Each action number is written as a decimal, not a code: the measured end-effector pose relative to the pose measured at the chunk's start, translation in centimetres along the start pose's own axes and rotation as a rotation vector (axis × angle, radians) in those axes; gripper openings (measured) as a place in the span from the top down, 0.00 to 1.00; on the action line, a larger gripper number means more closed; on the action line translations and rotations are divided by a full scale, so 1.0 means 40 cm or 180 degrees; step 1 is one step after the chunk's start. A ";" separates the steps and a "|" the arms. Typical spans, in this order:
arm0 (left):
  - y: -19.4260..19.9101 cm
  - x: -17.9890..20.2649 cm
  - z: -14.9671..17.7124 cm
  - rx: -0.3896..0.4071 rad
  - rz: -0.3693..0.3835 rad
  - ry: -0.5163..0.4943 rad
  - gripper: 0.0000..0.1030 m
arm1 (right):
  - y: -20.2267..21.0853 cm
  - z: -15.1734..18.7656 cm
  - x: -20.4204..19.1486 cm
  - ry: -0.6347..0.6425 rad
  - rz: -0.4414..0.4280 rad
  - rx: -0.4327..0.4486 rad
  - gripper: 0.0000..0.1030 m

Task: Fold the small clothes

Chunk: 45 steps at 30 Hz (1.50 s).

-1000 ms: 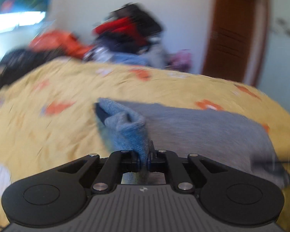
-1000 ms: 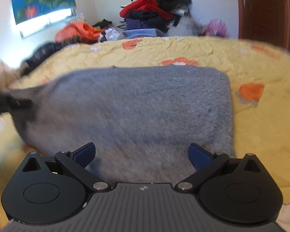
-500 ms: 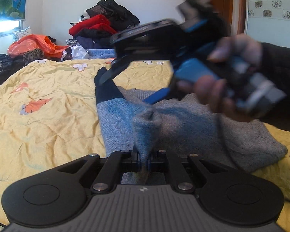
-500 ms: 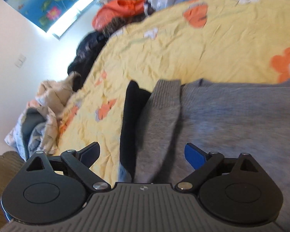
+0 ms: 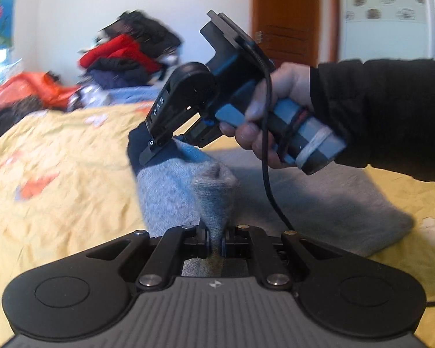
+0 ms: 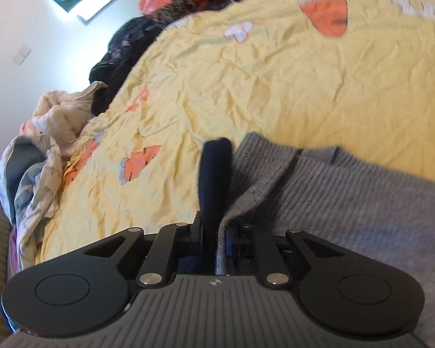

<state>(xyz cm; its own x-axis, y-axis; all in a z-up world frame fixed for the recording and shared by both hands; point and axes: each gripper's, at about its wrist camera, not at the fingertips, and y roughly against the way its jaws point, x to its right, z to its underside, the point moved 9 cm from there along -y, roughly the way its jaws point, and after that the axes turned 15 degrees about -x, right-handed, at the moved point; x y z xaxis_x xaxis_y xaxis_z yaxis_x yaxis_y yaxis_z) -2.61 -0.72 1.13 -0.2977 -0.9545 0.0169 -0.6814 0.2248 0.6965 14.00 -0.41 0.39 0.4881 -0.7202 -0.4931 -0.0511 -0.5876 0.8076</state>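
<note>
A grey knitted sweater [image 5: 319,200] with a dark navy cuff [image 5: 136,148] lies on the yellow bedspread [image 5: 58,179]. My left gripper [image 5: 216,242] is shut on a pinched grey fold of the sweater at its near edge. My right gripper [image 5: 156,149], held by a hand in a black sleeve, reaches down onto the sweater's far left corner. In the right wrist view my right gripper [image 6: 214,240] is shut on the navy cuff [image 6: 214,174] and the grey ribbed edge [image 6: 264,171] together.
A pile of red, black and blue clothes [image 5: 124,58] and an orange bag [image 5: 29,90] lie at the far side of the bed. Crumpled bedding [image 6: 43,150] and dark clothes [image 6: 121,46] lie off the bed's left side. A brown door [image 5: 287,17] stands behind.
My right gripper came down onto the sweater's far left corner and closed on the navy cuff and grey edge. My left gripper has kept its hold on the grey fold.
</note>
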 end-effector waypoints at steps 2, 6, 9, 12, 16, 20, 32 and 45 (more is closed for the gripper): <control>0.002 0.056 -0.035 0.0078 0.0145 -0.0169 0.94 | 0.075 0.010 0.023 0.0109 0.0017 0.0101 0.80; -0.025 0.194 -0.092 0.0144 0.0496 -0.0489 0.94 | 0.254 0.045 0.115 0.0253 0.0249 0.0300 0.80; -0.076 0.307 -0.100 0.0041 0.0769 -0.0704 0.94 | 0.361 0.112 0.223 0.0168 0.0442 0.0370 0.80; -0.141 0.401 -0.083 -0.0185 0.0924 -0.0838 0.94 | 0.392 0.197 0.354 -0.0087 0.0599 0.0330 0.80; -0.208 0.452 -0.048 -0.0439 0.0839 -0.1020 0.94 | 0.361 0.278 0.478 -0.0438 0.0621 0.0343 0.80; -0.193 0.441 -0.044 -0.0582 0.1041 -0.1214 0.89 | 0.349 0.303 0.505 -0.0700 0.0350 0.0569 0.63; -0.298 -0.102 -0.254 -0.0542 0.1425 0.1358 0.00 | 0.368 0.325 0.590 -0.1174 0.0074 0.0910 0.13; -0.493 -0.071 -0.264 -0.1068 0.1592 0.1618 0.79 | 0.314 0.318 0.499 -0.1045 -0.0004 0.0760 0.66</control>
<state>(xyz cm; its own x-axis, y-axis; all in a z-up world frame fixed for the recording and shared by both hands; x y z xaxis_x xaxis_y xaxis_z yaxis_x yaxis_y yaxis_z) 18.71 -4.52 -5.08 -0.1182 -0.7463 0.6550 -0.2848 0.6574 0.6977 12.04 -26.86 -3.41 0.1862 -0.7762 -0.6024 -0.2704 -0.6299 0.7281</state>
